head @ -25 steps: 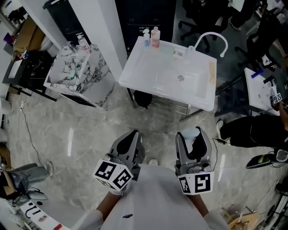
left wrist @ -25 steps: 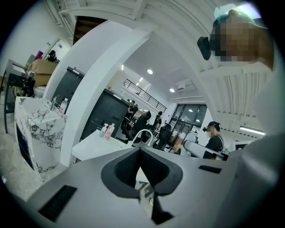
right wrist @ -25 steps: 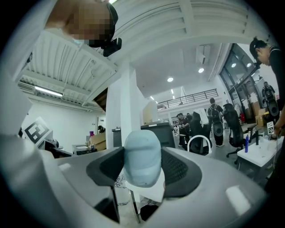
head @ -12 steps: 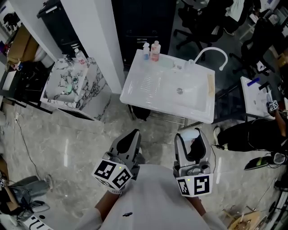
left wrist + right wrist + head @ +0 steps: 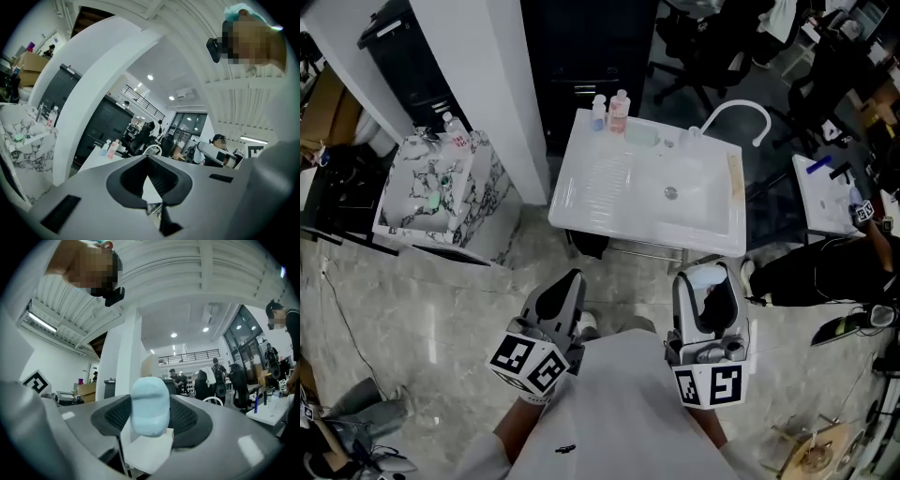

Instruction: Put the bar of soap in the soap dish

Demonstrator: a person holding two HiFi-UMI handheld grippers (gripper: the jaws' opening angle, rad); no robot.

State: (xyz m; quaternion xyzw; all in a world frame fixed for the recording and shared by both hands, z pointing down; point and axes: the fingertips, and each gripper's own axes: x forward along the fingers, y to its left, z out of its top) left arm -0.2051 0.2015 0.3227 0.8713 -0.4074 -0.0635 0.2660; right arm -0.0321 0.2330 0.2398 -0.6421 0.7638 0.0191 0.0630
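At the far left a marbled cabinet [image 5: 431,183] stood against a white pillar and played no part in the step. The left gripper [image 5: 565,292] was held low at the person's chest, jaws drawn together with nothing between them. Ahead and well apart from both grippers stood the white sink [image 5: 609,183]. Two bottles [image 5: 609,111] stood at its back edge, and just to their right lay a pale green oval, judged to be the dish [image 5: 642,135], with the faucet [image 5: 738,111] further right. The right gripper [image 5: 710,283] was also at chest height, clamped on the light blue soap [image 5: 150,404], which stood up between the ribbed pads with its rounded end projecting past the jaw tips. The step in hand was judged to be the carry to the sink, with placement not yet begun. To do it well: approach until the dish lies directly under the right gripper, keep grip pressure even because a smooth bar can squirt out of the pads, and come in from the front to clear the bottles and the faucet. Lower the bar until it rests inside the dish rim before releasing, so it does not drop or skid into the basin
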